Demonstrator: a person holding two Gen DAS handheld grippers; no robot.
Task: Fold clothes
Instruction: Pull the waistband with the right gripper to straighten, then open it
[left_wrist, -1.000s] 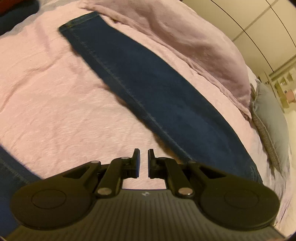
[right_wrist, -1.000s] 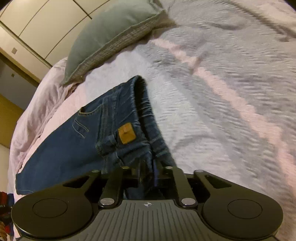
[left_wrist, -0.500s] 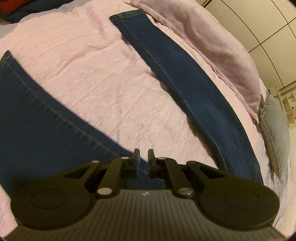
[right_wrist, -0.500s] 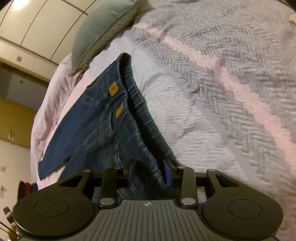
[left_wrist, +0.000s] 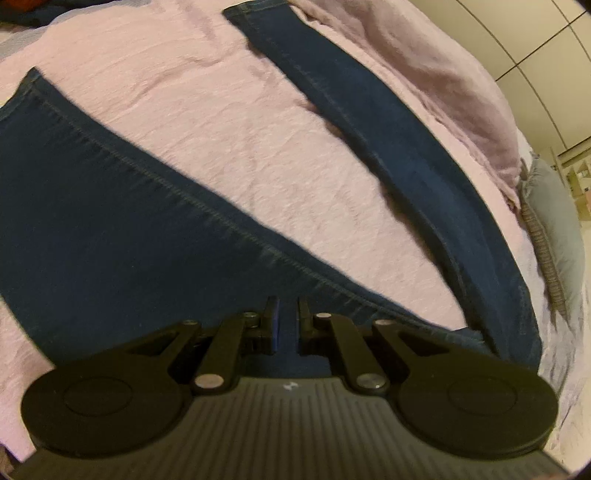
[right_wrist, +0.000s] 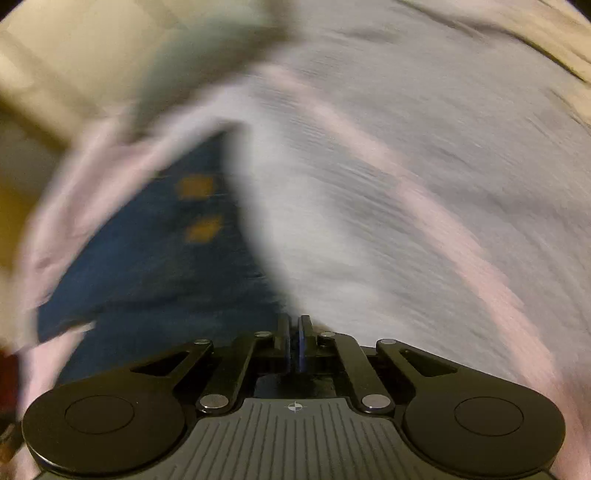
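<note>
Jeans (left_wrist: 110, 221) spread flat on pink sheet (left_wrist: 240, 155), legs apart from left edge to upper right. Thick, floppy, a bit heavy; best grabbed at hem or waist. Left gripper (left_wrist: 287, 321) barely parted, holding nothing. Right gripper (right_wrist: 294, 341) pinched together, maybe on cloth, too blurry to tell.

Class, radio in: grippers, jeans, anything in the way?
Left gripper slightly open over jeans. Right gripper shut, view blurred. Legs spread on sheet. Nothing blocking.

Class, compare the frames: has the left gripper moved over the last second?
Yes. The left gripper has swung from the far leg of the jeans toward the near leg, which now lies under its fingertips on the pink sheet.
</note>
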